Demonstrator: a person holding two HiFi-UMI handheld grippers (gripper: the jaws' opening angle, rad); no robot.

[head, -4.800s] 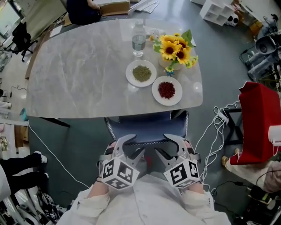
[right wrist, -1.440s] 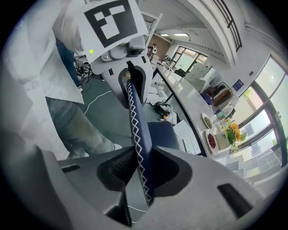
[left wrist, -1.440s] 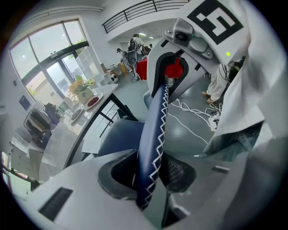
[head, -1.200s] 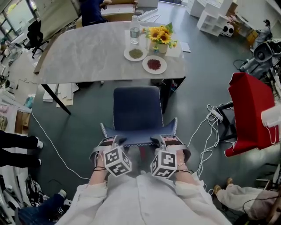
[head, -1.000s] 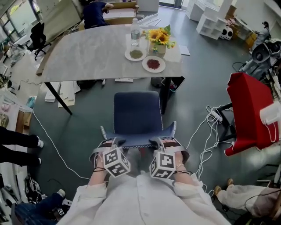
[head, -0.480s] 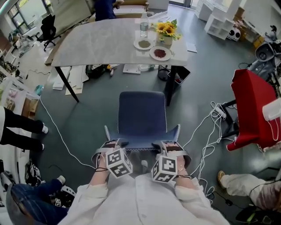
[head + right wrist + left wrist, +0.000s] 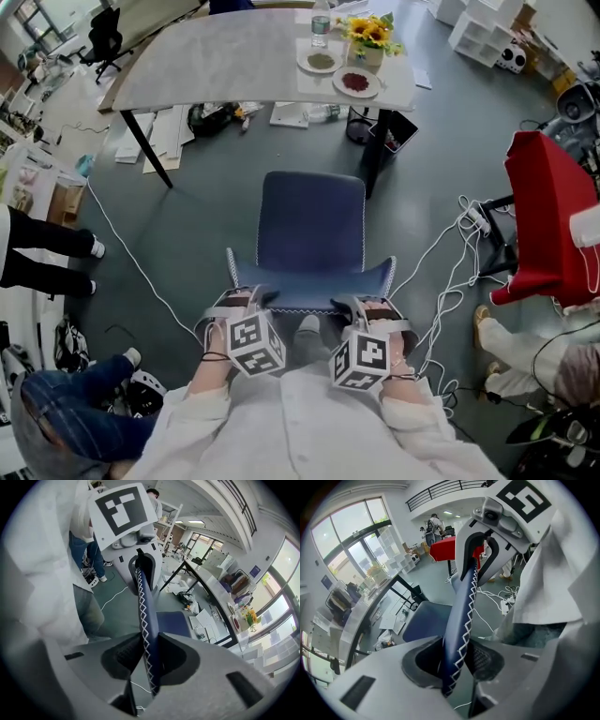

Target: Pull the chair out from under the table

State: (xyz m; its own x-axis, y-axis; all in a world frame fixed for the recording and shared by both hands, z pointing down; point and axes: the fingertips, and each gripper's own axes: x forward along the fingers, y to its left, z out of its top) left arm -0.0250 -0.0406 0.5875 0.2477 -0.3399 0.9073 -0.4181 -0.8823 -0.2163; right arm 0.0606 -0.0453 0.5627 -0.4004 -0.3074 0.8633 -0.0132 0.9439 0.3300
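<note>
A dark blue chair [image 7: 311,223] with white zigzag stitching stands on the grey floor, well apart from the marble table [image 7: 234,56] at the top of the head view. My left gripper [image 7: 255,302] is shut on the left part of the backrest's top edge [image 7: 461,611]. My right gripper [image 7: 354,306] is shut on the right part of the same edge [image 7: 145,616]. In the left gripper view [image 7: 454,663] and the right gripper view [image 7: 147,660], the pads press the padded edge from both sides.
Two plates [image 7: 356,82], sunflowers [image 7: 371,33] and a bottle sit on the table. A black bin [image 7: 394,139] and papers [image 7: 159,141] lie below it. A red object [image 7: 553,225] and white cables [image 7: 450,272] are at the right; people's legs [image 7: 47,262] are at the left.
The chair and both grippers have moved back from the table together, and the strip of floor between seat and table has widened. Both grips on the backrest are unchanged.
</note>
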